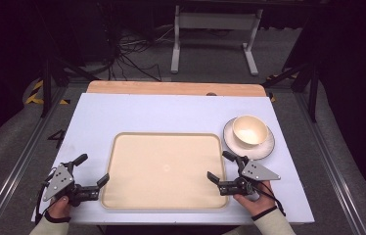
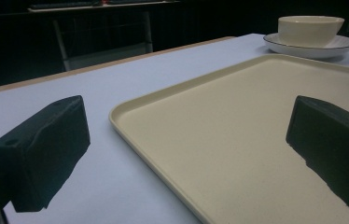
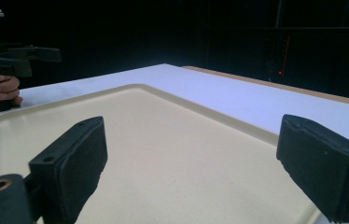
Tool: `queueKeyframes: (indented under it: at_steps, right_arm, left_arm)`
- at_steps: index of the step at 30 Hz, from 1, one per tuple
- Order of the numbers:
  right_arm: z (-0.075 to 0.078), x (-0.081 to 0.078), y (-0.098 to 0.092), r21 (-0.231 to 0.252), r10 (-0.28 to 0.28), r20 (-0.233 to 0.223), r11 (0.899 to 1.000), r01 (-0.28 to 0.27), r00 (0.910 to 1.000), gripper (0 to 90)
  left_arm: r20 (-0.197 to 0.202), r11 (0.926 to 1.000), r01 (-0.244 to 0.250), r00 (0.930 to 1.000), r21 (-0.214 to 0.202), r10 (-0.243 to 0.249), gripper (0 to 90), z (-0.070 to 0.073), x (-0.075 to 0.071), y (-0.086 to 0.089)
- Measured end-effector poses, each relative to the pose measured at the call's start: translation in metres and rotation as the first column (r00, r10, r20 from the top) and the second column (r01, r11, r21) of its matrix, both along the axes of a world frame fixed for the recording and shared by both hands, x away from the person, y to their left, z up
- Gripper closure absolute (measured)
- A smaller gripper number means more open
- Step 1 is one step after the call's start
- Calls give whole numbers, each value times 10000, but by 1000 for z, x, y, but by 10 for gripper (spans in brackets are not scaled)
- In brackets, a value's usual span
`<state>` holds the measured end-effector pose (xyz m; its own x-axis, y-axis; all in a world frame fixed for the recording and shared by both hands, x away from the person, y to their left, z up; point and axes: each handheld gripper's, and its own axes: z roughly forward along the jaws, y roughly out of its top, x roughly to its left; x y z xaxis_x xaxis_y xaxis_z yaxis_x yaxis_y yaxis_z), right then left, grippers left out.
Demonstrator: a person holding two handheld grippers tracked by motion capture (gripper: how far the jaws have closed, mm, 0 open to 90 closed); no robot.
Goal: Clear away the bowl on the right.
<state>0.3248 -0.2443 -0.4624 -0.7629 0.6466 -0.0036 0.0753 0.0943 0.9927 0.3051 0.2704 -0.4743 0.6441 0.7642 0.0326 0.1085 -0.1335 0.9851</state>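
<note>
While both hands rest at the near edge of the white tabletop (image 1: 98, 117), a cream serving tray (image 1: 164, 169) lies flat between them. At the tray's left edge, the left tool (image 1: 93, 169) stands with jaws spread and nothing between them; at its right edge, the right tool (image 1: 221, 166) mirrors it, likewise wide and unladen. Each points inward toward the tray, apparently poised to take it from both sides at once. Just beyond the tray's far right corner, a cream bowl (image 1: 249, 131) sits upright on a dark-rimmed saucer (image 1: 267, 147), clear of the tray and untouched.
</note>
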Motion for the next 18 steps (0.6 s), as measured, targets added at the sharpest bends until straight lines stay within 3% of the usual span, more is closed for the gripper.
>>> queueKeyframes:
  at_steps: [12, 18]
  right_arm:
    - [0, 0, -1, 78, -145, -63, 9999, 146, 9999, 102]
    - [1, 1, 1, -111, -266, -144, 9996, 264, 9995, 141]
  left_arm:
    - [-12, 10000, 5, 10000, 21, -5, 2, 0, 0, 0]
    - [-1, 10000, -7, 10000, 10, 7, 2, 0, 0, 0]
